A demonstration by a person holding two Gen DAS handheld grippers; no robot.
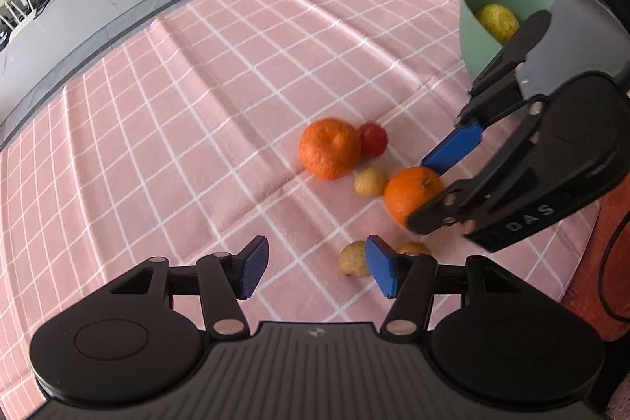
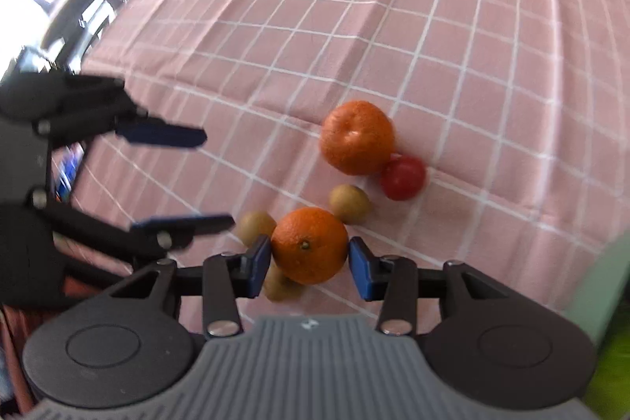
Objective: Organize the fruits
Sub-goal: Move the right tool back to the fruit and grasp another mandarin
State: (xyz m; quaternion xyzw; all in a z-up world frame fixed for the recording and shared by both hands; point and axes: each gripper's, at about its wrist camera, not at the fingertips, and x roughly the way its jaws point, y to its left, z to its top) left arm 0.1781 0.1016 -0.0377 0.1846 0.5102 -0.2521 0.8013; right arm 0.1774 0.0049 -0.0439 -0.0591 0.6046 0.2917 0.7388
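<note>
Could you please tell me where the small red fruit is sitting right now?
The red fruit lies on the pink checked cloth, touching the far-right side of the larger orange, near the middle of the left wrist view.

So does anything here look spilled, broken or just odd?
Nothing is spilled or damaged. Fruit lies loose on the pink checked cloth, which has creases, while one yellow fruit sits in the green bowl. The right tongs bracket an orange.

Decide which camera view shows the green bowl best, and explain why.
The left wrist view: the green bowl shows at upper right, holding a yellow fruit. The right wrist view shows only a blurred green patch at its lower right edge.
</note>
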